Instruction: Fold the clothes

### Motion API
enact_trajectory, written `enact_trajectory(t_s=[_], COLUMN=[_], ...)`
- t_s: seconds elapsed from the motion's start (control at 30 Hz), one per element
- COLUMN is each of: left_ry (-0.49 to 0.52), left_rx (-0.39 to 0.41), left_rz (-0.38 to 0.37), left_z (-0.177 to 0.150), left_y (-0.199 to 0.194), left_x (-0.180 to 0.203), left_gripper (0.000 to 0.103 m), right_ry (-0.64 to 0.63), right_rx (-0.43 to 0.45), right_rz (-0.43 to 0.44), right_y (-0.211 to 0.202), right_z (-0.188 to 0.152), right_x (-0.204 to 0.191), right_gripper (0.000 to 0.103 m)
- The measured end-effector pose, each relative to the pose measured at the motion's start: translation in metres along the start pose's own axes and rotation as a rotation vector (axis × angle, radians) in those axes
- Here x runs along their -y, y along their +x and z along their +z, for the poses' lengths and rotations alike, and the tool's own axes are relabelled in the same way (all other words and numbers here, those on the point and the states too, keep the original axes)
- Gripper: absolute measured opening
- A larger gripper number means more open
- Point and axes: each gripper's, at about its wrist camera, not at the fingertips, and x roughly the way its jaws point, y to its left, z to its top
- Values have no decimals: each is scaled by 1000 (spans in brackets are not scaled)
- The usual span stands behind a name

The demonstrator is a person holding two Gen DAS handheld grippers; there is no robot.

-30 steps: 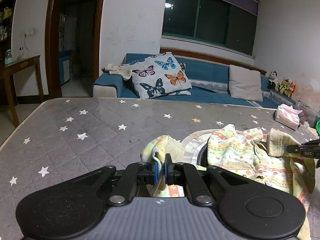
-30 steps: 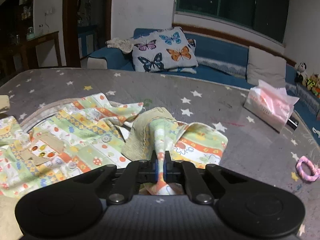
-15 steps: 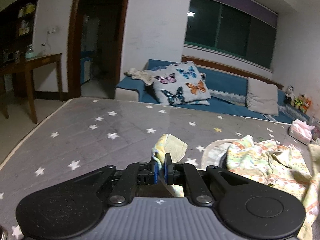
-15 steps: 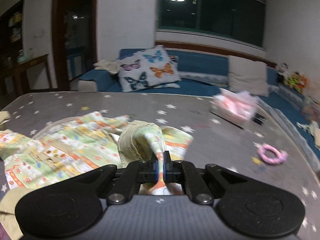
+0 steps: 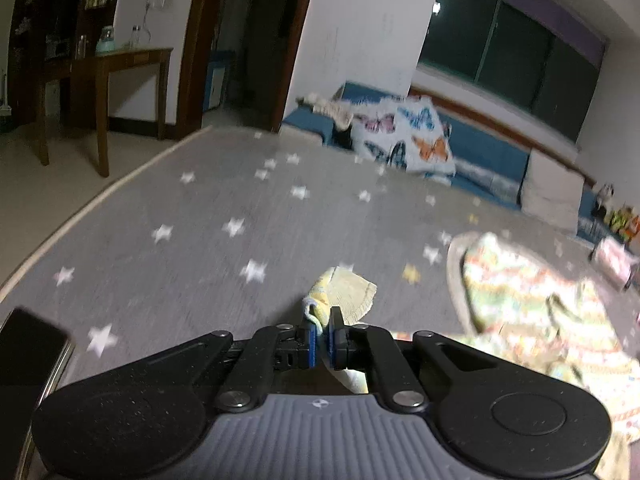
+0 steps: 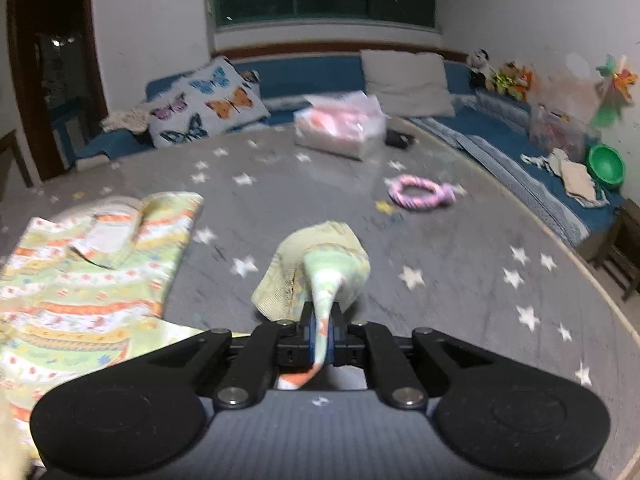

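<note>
A child's garment with yellow, green and orange stripes lies on the grey star-patterned mat (image 5: 200, 240). In the left wrist view its body (image 5: 528, 304) is at the right, and a cuff end (image 5: 344, 292) sticks up between the pads of my left gripper (image 5: 320, 332), which is shut on it. In the right wrist view the body (image 6: 88, 272) lies at the left. A bunched end with beige lining (image 6: 320, 264) runs through my right gripper (image 6: 320, 336), whose jaws are opening slightly while the pads still pinch the cloth.
A dark phone (image 5: 28, 356) lies at the mat's left edge near my left gripper. A pink tissue pack (image 6: 340, 126) and a pink ring (image 6: 420, 194) lie on the mat to the right. A blue sofa with a butterfly cushion (image 5: 404, 136) runs behind; a wooden table (image 5: 100, 80) stands at the left.
My left gripper has swung left and my right gripper right, each keeping its end of the garment. The two ends are drawn apart and the body now lies flatter.
</note>
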Motion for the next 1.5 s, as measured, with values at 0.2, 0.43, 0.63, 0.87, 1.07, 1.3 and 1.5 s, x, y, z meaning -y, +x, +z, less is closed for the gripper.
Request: enact_trajectory(t_s=[0.2,0.43,0.63,0.87,1.07,1.3,1.5], left_ry=[18,21,122,245,328,404,448], left_rx=[-26,18,34,6,-23,-45,-71], left_rz=[67,155,76,-4,-18,-25,-23], left_z=[-3,8,18,22,28,38,43], left_y=[0,-9,1,34,68,109,140], left_x=[-3,-3,40,103,140,170,186], left_gripper=[34,65,87,93,94,96,96], right_ry=[40,14,-73,-241,-363,-438,-411], right_rx=[-15,26,27,-19,-70,-116,-129], right_rz=[-78,-107,46,177,207,197,265], right_y=[6,-12,-14,10,45,81,106], right_z=[-4,8,27,36,42,49,68], right_x=[17,17,-27,-102,-148,-177,-196], right_gripper=[22,42,56,57,57,57,57])
